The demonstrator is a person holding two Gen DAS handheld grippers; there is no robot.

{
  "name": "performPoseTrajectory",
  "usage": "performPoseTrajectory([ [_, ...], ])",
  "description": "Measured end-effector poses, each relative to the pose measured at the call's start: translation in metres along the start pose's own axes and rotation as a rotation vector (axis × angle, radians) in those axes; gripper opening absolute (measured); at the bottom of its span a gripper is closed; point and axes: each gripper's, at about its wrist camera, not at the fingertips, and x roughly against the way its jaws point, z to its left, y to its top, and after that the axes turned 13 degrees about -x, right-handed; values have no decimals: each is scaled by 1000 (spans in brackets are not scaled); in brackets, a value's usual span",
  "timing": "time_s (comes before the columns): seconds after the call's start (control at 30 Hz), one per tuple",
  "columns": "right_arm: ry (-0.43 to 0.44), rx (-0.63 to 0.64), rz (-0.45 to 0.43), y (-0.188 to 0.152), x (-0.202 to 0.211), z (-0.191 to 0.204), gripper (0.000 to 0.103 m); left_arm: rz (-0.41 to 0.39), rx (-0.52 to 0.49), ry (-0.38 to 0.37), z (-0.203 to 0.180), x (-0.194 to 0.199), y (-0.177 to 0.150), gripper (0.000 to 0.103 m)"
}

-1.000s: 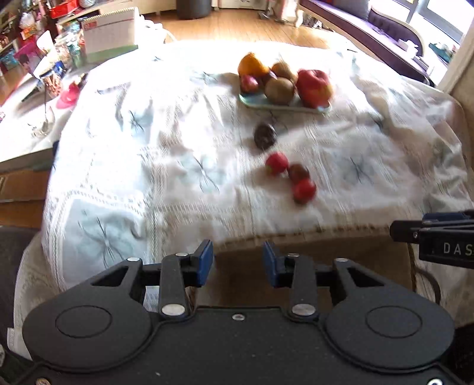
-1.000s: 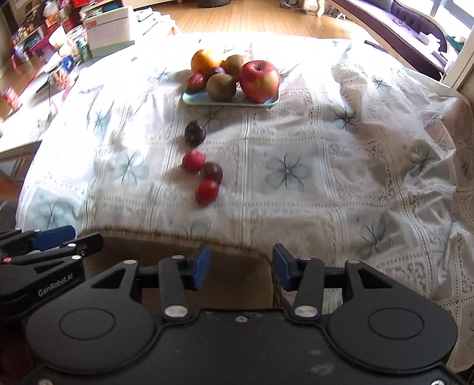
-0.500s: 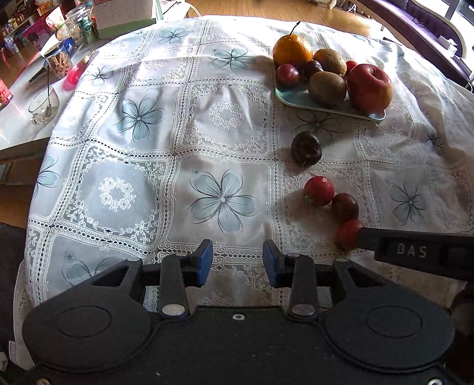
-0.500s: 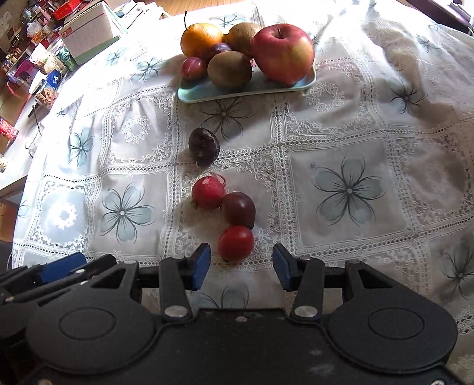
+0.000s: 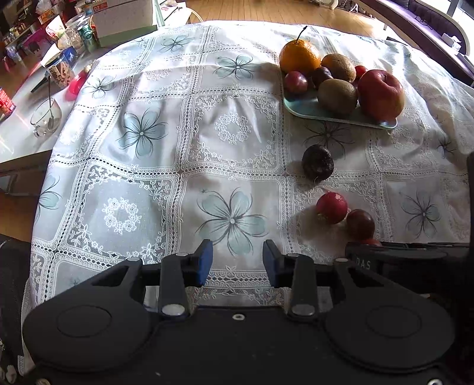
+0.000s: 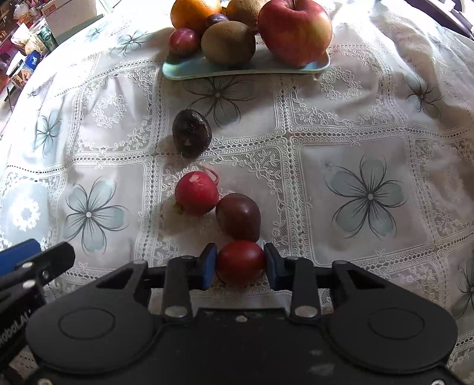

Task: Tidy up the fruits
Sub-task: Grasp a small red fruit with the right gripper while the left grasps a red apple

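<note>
Already at the pick-up stage, the scene spreads across a worktop draped in a lace tablecloth [image 6: 370,124] patterned with grey-blue flowers. At its far side sits a pale green tray [image 6: 189,72] heaped with an apple [image 6: 294,29], an orange [image 6: 192,10], kiwis and small plums. Four loose pieces trail from the tray toward the camera — nearest it a dark wrinkled fruit [image 6: 192,133], then a red radish-like one [image 6: 196,193], then a dark plum [image 6: 238,216] touching the last, a red plum [image 6: 240,261].

That red plum, farthest from the tray, lies on the cloth between the jaws of the right gripper [image 6: 240,262], whose blue pads flank it closely; whether they already press it cannot be told. The left gripper [image 5: 238,262] hangs over bare cloth well to the left of the tray, jaws apart and empty.

By these views, the next move calls for closing firmly on the plum, lifting it clear of its dark neighbour, and carrying it to the tray — where free room is scarce.
</note>
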Motion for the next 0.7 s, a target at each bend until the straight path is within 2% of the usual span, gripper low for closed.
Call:
performPoseTrajectory([
  [0.23,47,-73,-128,3,29,-40,34,-51,-51,-30,-21,-5,20,45],
  [0.43,77,-171,-148,9,29,-69,35,-64,-66,-116,-47,-24,41,45],
  [0.57,66,-196,-147,10,24,-76,35,-111,-98,-114,-64,-36,47,45],
  [0.7,51,-207,-152,8,22,-80,35,-105,-72,-126,-64,-51,47,45],
])
